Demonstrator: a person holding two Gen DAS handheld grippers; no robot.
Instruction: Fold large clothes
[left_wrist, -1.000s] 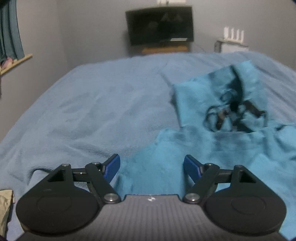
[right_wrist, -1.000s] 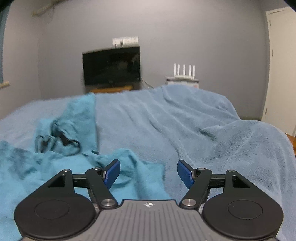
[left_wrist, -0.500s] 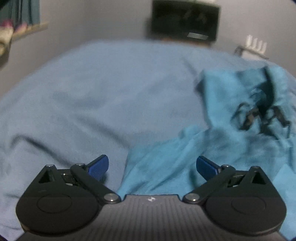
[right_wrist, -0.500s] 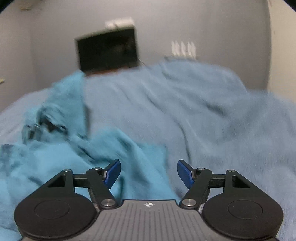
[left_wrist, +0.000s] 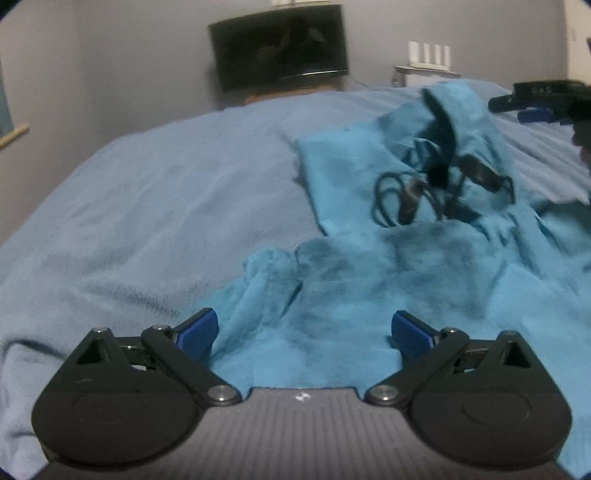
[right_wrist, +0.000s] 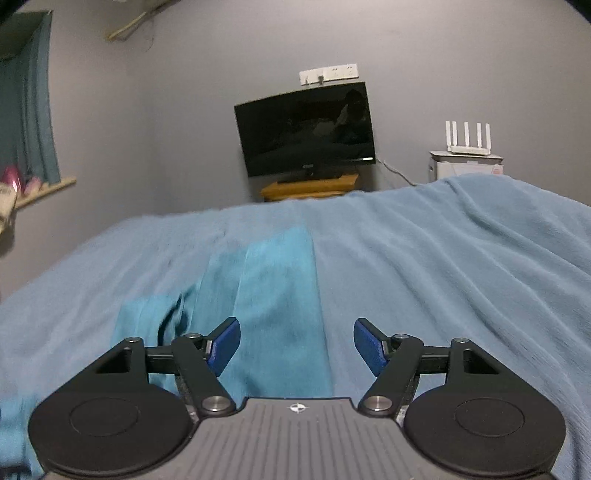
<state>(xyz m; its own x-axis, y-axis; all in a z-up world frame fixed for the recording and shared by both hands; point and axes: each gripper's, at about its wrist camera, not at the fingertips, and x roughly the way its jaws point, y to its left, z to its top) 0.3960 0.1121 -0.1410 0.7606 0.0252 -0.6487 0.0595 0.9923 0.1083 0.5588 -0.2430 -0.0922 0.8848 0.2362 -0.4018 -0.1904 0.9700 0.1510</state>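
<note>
Since the earlier frame, the right gripper (right_wrist: 296, 343) has swung across the bed to the far end of the turquoise garment (left_wrist: 388, 280); its jaws have just been opening and now stand spread, empty, above a flat strip of that cloth. Left gripper (left_wrist: 304, 332): jaws wide apart after opening further, hovering over the garment's rumpled near edge, nothing pinched. The garment lies crumpled on the light blue blanket (left_wrist: 155, 206), with black straps (left_wrist: 436, 192) tangled across its middle. Beyond the bed stand a dark monitor (right_wrist: 306, 129) on a wooden stand (right_wrist: 310, 186) and a white router (right_wrist: 468, 138); a curtain (right_wrist: 31, 110) hangs at left.
</note>
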